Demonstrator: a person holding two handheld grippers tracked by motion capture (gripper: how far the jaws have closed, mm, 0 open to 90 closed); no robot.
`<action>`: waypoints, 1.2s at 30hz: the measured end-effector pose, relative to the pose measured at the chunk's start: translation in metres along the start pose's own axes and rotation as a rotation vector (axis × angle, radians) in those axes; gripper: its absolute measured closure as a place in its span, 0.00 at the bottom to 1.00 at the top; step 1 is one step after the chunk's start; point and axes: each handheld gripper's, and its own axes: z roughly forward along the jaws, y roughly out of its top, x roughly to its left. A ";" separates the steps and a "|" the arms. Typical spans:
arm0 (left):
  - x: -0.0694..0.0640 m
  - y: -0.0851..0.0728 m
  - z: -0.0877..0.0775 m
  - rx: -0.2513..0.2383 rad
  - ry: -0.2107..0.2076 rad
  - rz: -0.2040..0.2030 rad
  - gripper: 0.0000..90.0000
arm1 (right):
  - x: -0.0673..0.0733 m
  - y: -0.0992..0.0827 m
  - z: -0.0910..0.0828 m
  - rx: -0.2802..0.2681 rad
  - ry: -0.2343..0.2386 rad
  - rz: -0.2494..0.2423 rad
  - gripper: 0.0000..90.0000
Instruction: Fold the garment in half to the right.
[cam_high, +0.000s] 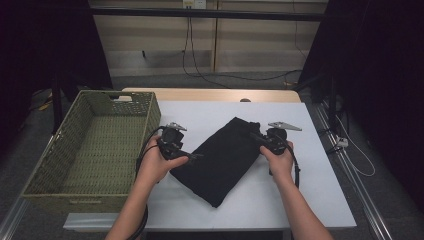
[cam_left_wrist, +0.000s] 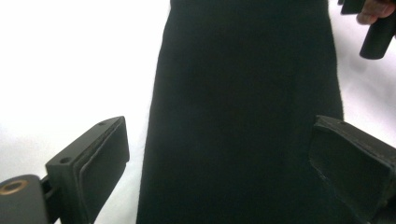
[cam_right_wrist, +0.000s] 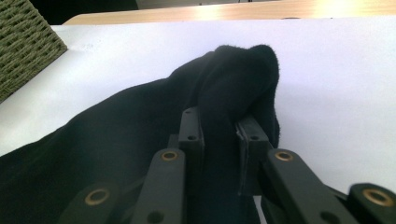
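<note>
A black cloth (cam_high: 222, 160) lies folded in a long strip across the white table (cam_high: 310, 200), running from near the front up to the right. My right gripper (cam_high: 257, 137) is shut on the cloth's far right end; in the right gripper view a bunched fold of the cloth (cam_right_wrist: 233, 88) rises between the two pads (cam_right_wrist: 191, 130). My left gripper (cam_high: 195, 156) is at the cloth's left edge. In the left gripper view its jaws stand wide apart, one on each side of the cloth (cam_left_wrist: 243, 112), and the pads (cam_left_wrist: 105, 158) do not press on it.
A green woven basket (cam_high: 92, 150) stands at the left of the table, its near corner close to my left hand; its corner (cam_right_wrist: 25, 46) also shows in the right gripper view. A wooden strip (cam_high: 210, 95) edges the table's far side. Cables hang on the back wall.
</note>
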 end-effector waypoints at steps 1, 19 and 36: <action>0.000 0.000 0.000 0.006 -0.004 0.003 0.06 | -0.001 0.000 -0.001 0.001 -0.011 -0.007 0.84; -0.001 -0.004 0.010 0.023 -0.005 0.016 0.07 | -0.028 -0.003 -0.009 0.048 -0.120 -0.074 0.84; -0.003 -0.003 0.014 0.027 -0.016 0.022 0.07 | -0.045 -0.008 -0.014 0.115 -0.165 -0.088 0.61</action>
